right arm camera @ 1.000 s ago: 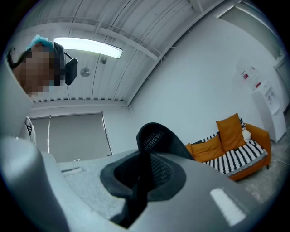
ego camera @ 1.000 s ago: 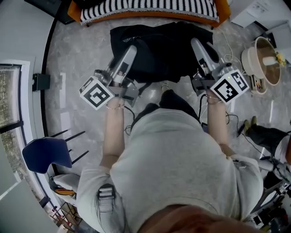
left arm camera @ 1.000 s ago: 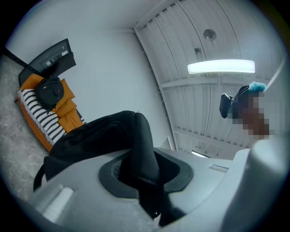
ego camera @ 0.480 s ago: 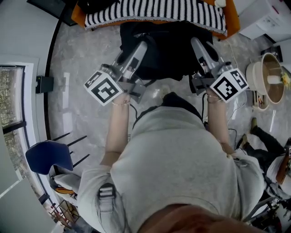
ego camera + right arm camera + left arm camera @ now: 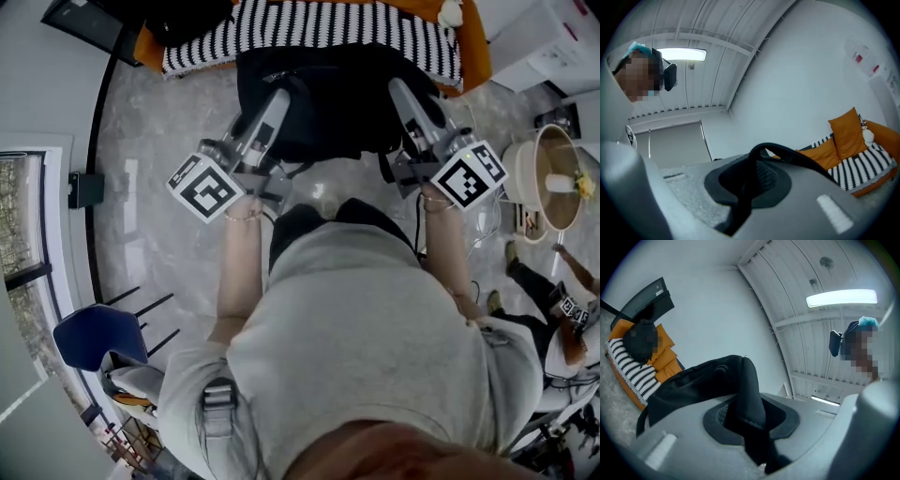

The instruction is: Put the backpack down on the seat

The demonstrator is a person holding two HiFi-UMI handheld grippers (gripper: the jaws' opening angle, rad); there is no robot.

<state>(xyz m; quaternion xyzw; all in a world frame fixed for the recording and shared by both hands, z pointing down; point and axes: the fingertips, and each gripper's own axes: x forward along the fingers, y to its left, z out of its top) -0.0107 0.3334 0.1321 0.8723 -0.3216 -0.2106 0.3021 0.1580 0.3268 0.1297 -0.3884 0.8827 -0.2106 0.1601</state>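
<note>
Nearer the striped seat (image 5: 328,23) now, the backpack (image 5: 337,103) hangs, left tongs (image 5: 281,96) and right tongs (image 5: 397,87) clamped on its straps.

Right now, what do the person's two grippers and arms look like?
Both the left gripper and right gripper are silver-grey with long tapering jaws; each carries a white cube with black square markers. Jaw faces are pale grey with dark pads. The person wears a light grey short-sleeved top, forearms bare.
</note>
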